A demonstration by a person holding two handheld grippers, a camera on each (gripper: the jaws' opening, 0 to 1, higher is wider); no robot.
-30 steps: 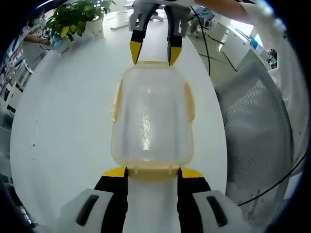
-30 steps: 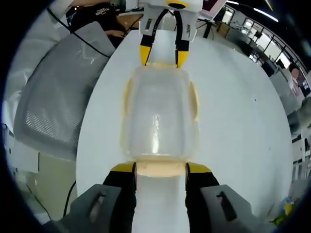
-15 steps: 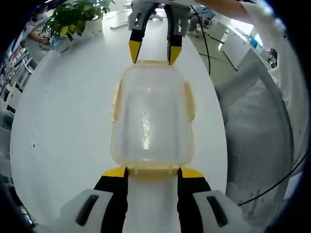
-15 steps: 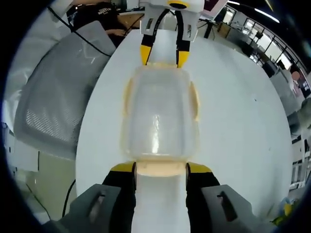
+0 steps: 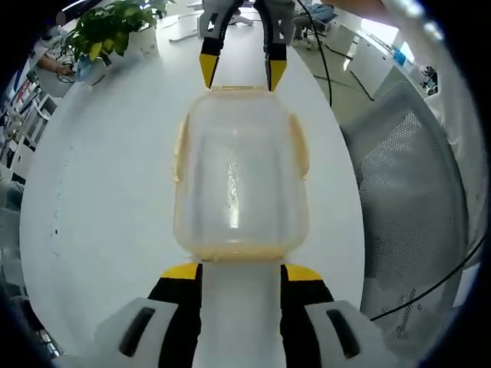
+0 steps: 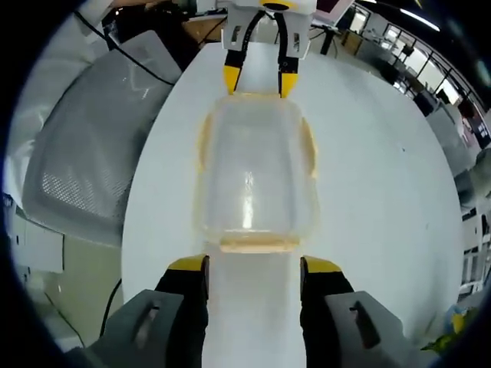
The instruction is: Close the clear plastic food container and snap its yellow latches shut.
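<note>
The clear plastic food container (image 5: 239, 184) stands with its lid on, lengthwise on the white table (image 5: 92, 199). Pale yellow latches (image 5: 181, 149) lie along its long sides, and another (image 5: 239, 251) at the near end. My left gripper (image 5: 242, 270) is open, its yellow tips just short of that end latch. My right gripper (image 5: 241, 74) is at the far end, tips by the far rim. In the right gripper view the container (image 6: 257, 172) lies ahead of my open right gripper (image 6: 255, 265), with an end latch (image 6: 259, 245) just beyond the tips. The left gripper (image 6: 258, 80) is opposite.
A grey mesh office chair (image 5: 406, 199) stands close to the table's edge, also visible as the chair (image 6: 77, 153) in the right gripper view. A black cable (image 5: 326, 69) runs off the table there. A potted plant (image 5: 115, 31) sits at a far corner.
Both grippers have drawn back a little from the container. The end latches that sat between each pair of jaws now lie just ahead of the tips. The container has stayed put.
</note>
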